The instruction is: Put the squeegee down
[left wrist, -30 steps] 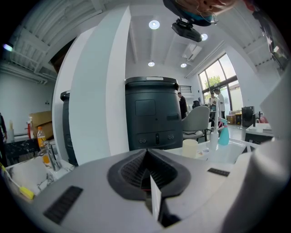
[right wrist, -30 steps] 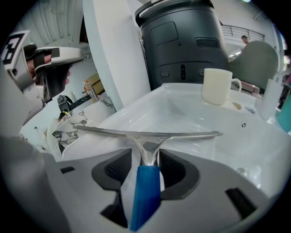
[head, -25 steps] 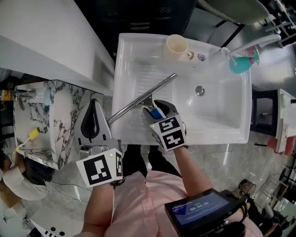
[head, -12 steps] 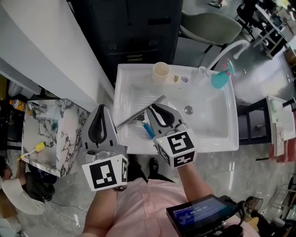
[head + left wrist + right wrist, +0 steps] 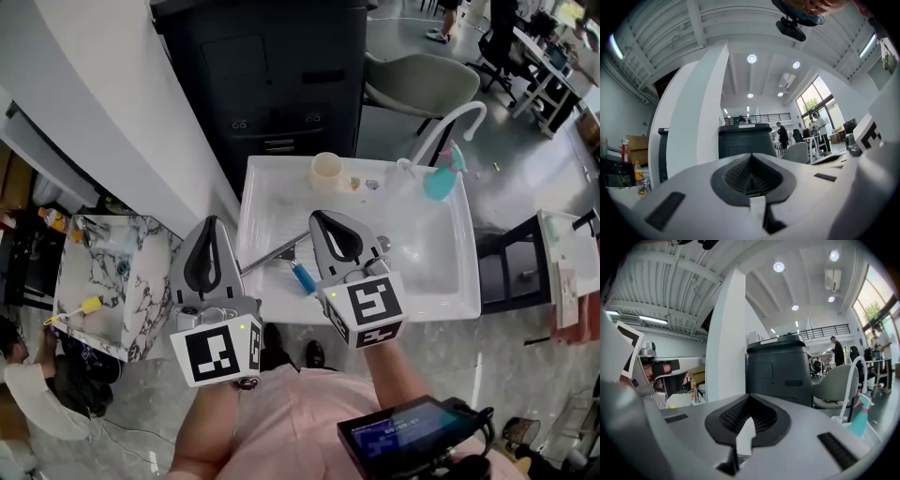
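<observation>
The squeegee (image 5: 302,277), with a blue handle and a long metal blade, lies flat in the white sink (image 5: 441,281), free of both grippers. My right gripper (image 5: 324,217) hangs high above it, shut and empty, its jaws meeting at the tip. My left gripper (image 5: 211,222) is held up over the sink's left rim, also shut with nothing in it. In the left gripper view the left gripper (image 5: 751,154) points level at a dark cabinet. In the right gripper view the right gripper (image 5: 749,397) faces the same cabinet. Neither gripper view shows the squeegee.
A cream cup (image 5: 326,171) stands at the sink's back rim, with a teal spray bottle (image 5: 438,181) and a white faucet (image 5: 450,127) at the back right. A dark cabinet (image 5: 272,84) and a grey chair (image 5: 422,89) stand behind. A marble counter (image 5: 103,281) is at left.
The right gripper came off the blue handle, rose and shut. The left gripper rose too. The squeegee stayed lying in the sink.
</observation>
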